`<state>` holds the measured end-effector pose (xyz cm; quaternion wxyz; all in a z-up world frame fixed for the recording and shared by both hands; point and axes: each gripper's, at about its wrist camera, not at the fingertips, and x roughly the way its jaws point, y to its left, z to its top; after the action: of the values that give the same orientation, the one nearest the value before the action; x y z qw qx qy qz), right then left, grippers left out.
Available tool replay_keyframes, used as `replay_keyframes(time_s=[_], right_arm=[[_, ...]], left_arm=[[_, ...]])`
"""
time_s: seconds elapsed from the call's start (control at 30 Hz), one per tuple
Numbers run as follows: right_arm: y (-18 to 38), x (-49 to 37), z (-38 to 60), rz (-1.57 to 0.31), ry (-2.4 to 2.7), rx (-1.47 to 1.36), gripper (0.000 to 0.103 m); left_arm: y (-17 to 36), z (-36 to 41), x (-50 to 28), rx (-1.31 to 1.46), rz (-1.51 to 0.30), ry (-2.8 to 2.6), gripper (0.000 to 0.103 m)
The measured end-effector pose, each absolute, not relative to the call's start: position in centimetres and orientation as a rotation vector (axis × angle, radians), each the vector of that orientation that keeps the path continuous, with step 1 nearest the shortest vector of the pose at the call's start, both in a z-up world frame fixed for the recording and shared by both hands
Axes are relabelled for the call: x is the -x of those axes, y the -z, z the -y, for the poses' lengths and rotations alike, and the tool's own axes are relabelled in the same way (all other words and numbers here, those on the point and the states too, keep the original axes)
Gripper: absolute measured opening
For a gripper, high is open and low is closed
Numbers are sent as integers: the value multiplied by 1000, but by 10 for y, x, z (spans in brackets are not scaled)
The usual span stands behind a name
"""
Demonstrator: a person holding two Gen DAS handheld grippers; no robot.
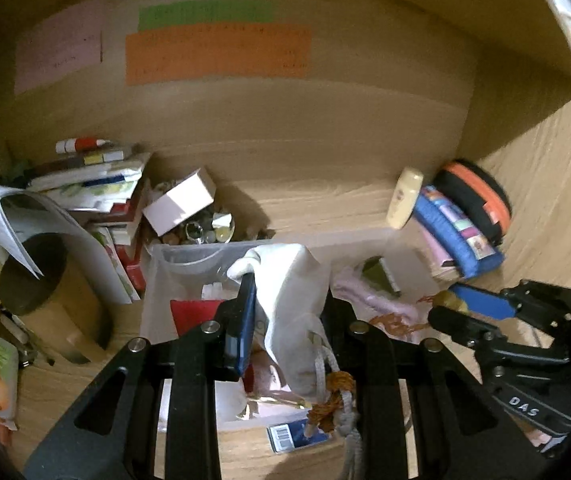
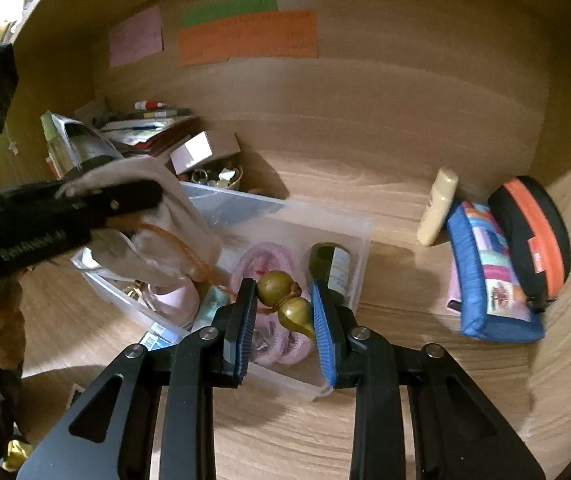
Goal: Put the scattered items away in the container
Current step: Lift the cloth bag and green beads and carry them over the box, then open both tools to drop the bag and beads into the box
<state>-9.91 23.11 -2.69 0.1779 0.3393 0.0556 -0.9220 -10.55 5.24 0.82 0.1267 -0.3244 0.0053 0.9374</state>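
Over a clear plastic box (image 2: 349, 232) already holding pink slippers (image 2: 281, 344) and a bottle (image 2: 335, 266), the left gripper (image 1: 285, 320) clamps a white cloth pouch (image 1: 285, 280). The right gripper (image 2: 283, 312) pinches a small gourd charm (image 2: 285, 302). A pencil case (image 2: 489, 280) and tube (image 2: 437, 206) remain on the shelf

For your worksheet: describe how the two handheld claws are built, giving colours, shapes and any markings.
Both are black linkage frames with slotted arms and round silver pivot bolts. The right claw has flat fingers faced with ribbed blue pads. The left claw matches, one blue pad showing. White lettering reading DAS marks the right claw's body.
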Motion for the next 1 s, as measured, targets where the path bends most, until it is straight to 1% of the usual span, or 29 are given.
replay_keyframes(time_s=[0.2, 0.37, 0.47, 0.67, 0.73, 0.77, 0.8, 0.83, 0.87, 0.9, 1.0], right_arm=[[36, 108, -226, -162, 2583, -986, 25], [46, 113, -224, -166, 2567, -1014, 25], [53, 115, -224, -180, 2562, -1035, 25], [57, 119, -224, -172, 2550, -1061, 25], [58, 120, -224, -168, 2547, -1069, 25], [58, 121, -223, -169, 2547, -1071, 25], [57, 121, -223, -170, 2548, -1068, 25], [58, 121, -223, -172, 2548, -1067, 25], [58, 121, -223, -173, 2547, -1066, 25], [58, 121, -223, -174, 2548, -1064, 25], [58, 120, -223, -175, 2551, -1063, 25]], left_arm=[[6, -52, 118, 988, -16, -2710, 27], [23, -55, 126, 1042, -50, -2689, 28], [33, -54, 129, 1079, -67, -2709, 30], [24, -41, 119, 1059, -2, -2692, 31], [20, -37, 112, 1038, 6, -2699, 37], [17, -35, 108, 1020, 12, -2708, 42], [15, -34, 105, 1004, 10, -2723, 49], [14, -33, 104, 992, 6, -2734, 53], [12, -32, 100, 975, 1, -2747, 59], [10, -30, 97, 961, -2, -2761, 60], [6, -25, 92, 943, -8, -2780, 61]])
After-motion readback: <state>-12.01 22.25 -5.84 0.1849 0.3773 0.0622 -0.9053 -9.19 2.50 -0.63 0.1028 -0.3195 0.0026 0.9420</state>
